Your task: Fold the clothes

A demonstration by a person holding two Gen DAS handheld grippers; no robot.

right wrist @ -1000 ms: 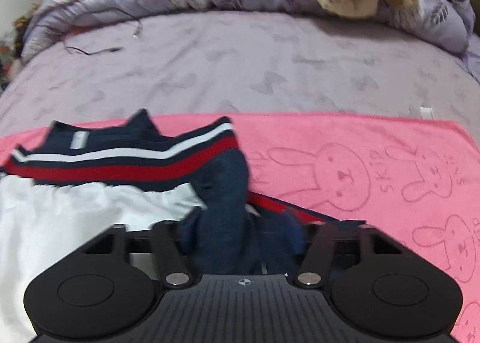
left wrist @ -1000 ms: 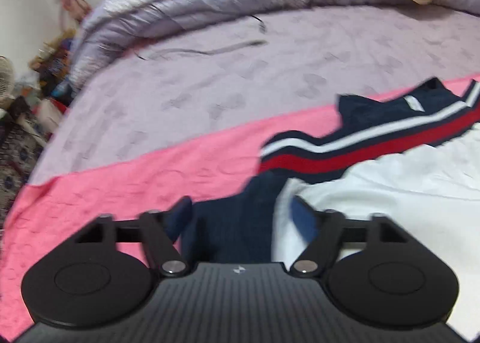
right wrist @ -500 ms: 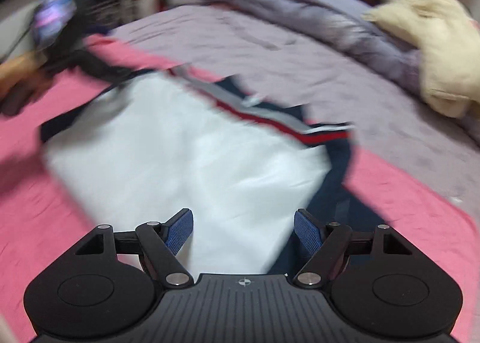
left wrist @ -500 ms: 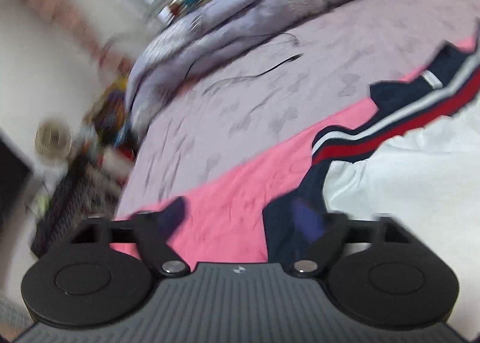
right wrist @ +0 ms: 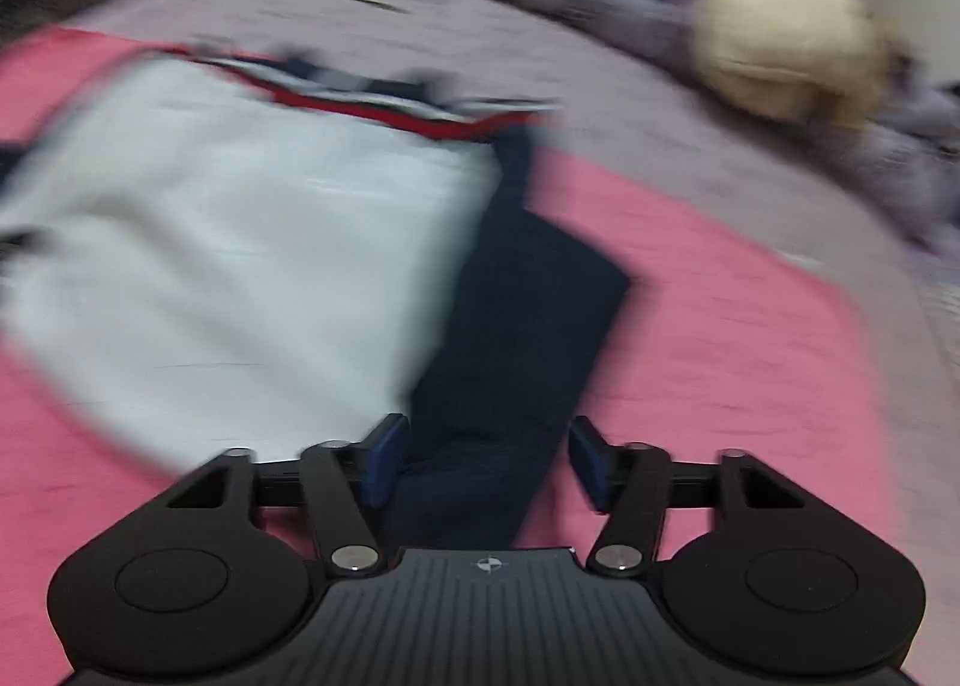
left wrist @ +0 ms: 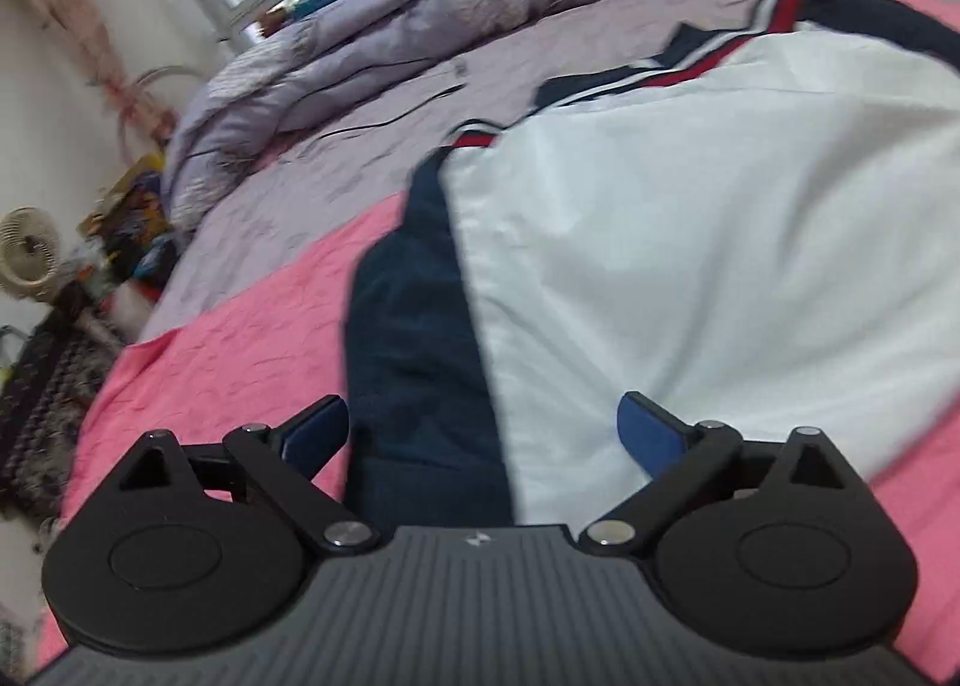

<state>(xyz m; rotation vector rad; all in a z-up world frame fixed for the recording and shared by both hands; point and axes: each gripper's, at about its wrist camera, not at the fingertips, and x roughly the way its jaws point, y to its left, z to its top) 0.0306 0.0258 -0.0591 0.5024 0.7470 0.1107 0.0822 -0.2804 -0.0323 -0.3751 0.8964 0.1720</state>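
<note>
- The left gripper [left wrist: 483, 425] has its fingers [left wrist: 315, 428] spread wide, having just been opening; a navy sleeve [left wrist: 414, 338] lies between them but the pads do not press on it
- The right gripper [right wrist: 483, 461] has its fingers [right wrist: 384, 458] at a middling spread, having just been closing a little; the other navy sleeve [right wrist: 522, 326] runs up between them with a gap at each pad, so nothing looks gripped, though this view is blurred
- The shirt [left wrist: 690, 242], white-bodied with navy sleeves and red and white stripes at the shoulders, lies flat on a pink towel [left wrist: 240, 326] spread over the bed [left wrist: 540, 44]
- In each view the sleeve's long axis runs straight ahead from the fingers toward the striped shoulder, along the outer edge of the white body; the body lies to the inside of each gripper
- Each hand sits at its own sleeve, neither plainly nearer; the likely next move is to pinch each sleeve and carry it inward across the white body
- No brand, label or writing can be read in either view; a beige pillow [right wrist: 774, 32] sits well beyond, at the far side of the bed
</note>
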